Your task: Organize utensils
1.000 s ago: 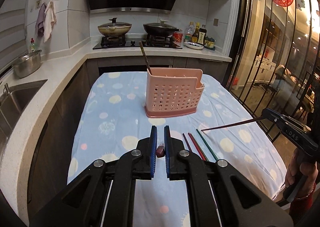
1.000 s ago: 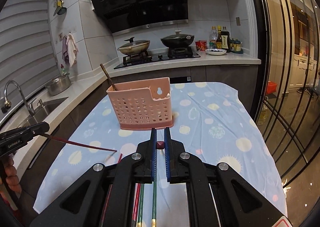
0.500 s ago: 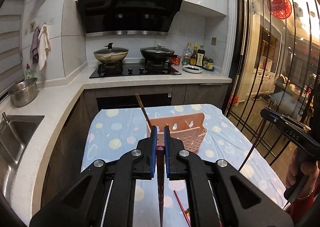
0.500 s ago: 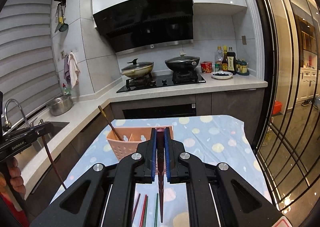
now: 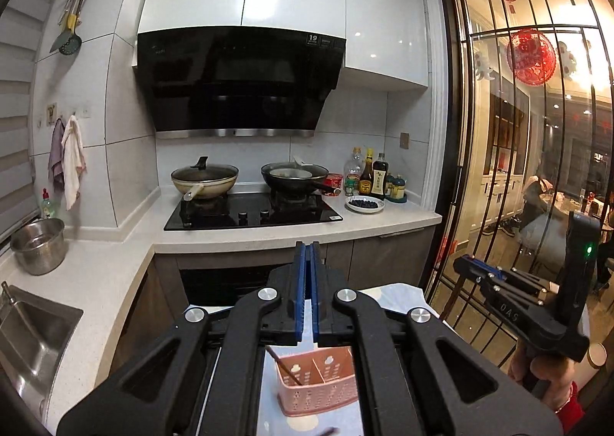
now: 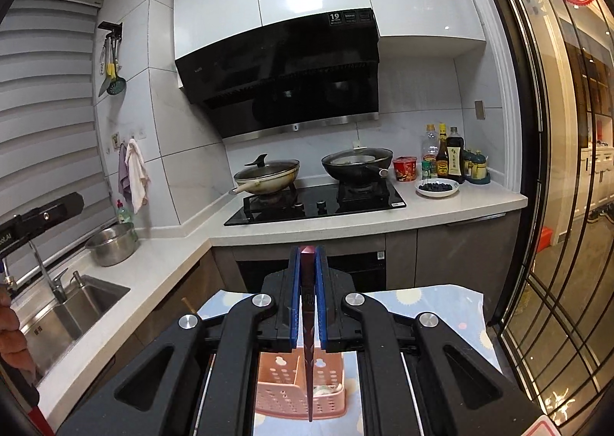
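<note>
Jaws of right gripper (image 6: 307, 271) clamped on thin dark-red chopstick (image 6: 308, 324), tip hanging over pink perforated plastic caddy (image 6: 299, 397); left gripper (image 5: 307, 267) closed, apparently empty. Chopstick light, stiff, slippery; grip near thick end.

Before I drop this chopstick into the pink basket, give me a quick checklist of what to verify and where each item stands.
1. Right gripper shut on the dark red chopstick: ok.
2. That chopstick hanging tip down, roughly in line with the pink basket: ok.
3. Basket upright: ok.
4. Room in the basket: ok; only one brown chopstick shows, in its left compartment.
5. Left gripper carrying a chopstick: not ok; jaws shut, nothing seen between them.
</note>
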Motion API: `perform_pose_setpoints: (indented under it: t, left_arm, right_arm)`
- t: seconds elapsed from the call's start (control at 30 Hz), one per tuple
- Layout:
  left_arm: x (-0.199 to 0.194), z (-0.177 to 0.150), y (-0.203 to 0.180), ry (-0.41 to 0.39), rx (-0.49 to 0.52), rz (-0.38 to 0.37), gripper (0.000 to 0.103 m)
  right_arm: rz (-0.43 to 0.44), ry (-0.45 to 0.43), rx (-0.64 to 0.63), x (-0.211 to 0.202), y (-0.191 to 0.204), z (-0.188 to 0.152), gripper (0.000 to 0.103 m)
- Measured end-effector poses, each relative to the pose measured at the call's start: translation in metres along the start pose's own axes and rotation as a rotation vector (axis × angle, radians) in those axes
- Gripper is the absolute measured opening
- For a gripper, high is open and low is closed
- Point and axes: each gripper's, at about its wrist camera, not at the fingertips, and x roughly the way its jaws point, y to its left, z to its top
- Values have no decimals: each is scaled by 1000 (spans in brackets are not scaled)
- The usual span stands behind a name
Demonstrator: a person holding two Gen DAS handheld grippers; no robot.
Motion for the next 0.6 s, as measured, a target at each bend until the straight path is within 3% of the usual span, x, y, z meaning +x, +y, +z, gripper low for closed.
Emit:
perform_pose_setpoints:
  t: [0.2, 0.4, 0.6]
  left_arm:
    - [13, -28, 13, 86, -13, -2, 3]
    - [27, -101, 18, 267, -32, -8, 3]
    - [28, -178, -3, 430, -34, -59, 5]
  right_arm:
    - [14, 41, 4, 3, -1, -24, 7]
    - [-16, 66, 11, -19, -8, -58, 7]
    - [-67, 96, 30, -44, -23, -90, 7]
